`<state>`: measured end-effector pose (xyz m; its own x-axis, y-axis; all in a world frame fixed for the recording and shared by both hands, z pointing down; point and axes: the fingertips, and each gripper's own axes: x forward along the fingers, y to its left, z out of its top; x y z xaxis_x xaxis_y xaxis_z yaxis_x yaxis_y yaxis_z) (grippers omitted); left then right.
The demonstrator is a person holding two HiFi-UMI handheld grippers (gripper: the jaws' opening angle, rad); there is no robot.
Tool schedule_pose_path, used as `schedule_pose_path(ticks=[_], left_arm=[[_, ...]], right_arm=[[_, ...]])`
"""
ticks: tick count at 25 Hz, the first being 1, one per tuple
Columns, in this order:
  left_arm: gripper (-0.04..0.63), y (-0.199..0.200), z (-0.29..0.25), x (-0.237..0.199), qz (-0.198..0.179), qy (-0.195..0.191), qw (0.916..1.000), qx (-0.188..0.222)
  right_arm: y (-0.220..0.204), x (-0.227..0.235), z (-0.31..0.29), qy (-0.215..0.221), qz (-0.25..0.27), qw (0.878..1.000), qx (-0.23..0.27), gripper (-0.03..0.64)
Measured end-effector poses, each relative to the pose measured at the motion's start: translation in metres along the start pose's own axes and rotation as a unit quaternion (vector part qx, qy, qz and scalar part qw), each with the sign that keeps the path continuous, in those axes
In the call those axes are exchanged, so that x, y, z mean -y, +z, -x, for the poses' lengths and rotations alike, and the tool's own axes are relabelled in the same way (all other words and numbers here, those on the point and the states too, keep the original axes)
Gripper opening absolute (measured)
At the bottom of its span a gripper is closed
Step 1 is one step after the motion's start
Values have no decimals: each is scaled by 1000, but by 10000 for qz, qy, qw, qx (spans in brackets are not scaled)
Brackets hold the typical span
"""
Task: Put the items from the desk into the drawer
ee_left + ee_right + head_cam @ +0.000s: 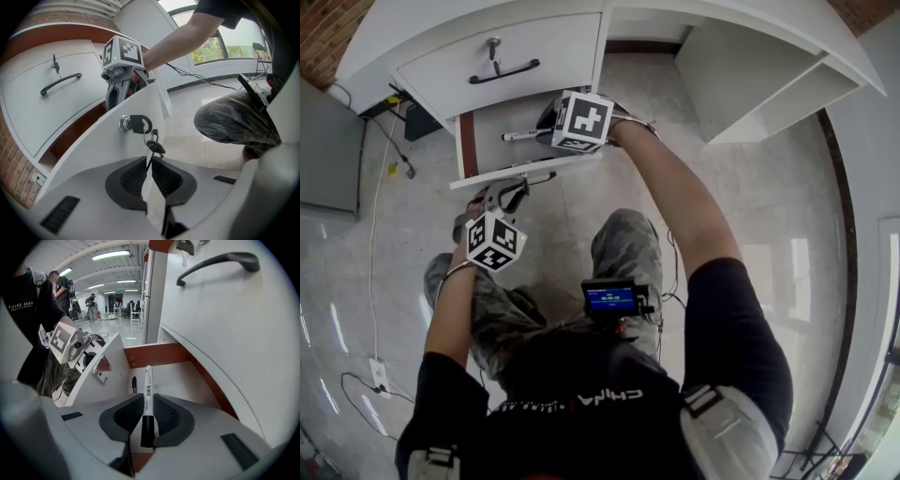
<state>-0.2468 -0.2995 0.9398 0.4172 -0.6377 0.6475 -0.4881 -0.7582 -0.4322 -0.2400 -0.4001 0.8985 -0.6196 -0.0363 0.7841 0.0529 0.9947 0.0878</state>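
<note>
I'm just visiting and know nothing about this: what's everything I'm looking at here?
desk: 1, white, before the person
upper drawer: 1, white, closed
lower drawer: 1, white, pulled open
marker: 1, white with black cap, over lower drawer
small item: 1, black, inside lower drawer
keys: 2, black-headed, at lower drawer's lock
screen: 1, blue, at person's waist
left gripper: 1, grey, jaws shut on pale strip below keys
right gripper: 1, grey, jaws shut on marker
</note>
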Motion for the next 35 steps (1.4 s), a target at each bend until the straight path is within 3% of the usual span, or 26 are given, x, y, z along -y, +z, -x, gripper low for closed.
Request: schedule_pose_path(ticks=[35], left_arm=[[34, 0, -2, 1, -21, -30, 10000, 0]], right_arm=[[1, 6, -15, -95, -41, 9999, -75, 61]])
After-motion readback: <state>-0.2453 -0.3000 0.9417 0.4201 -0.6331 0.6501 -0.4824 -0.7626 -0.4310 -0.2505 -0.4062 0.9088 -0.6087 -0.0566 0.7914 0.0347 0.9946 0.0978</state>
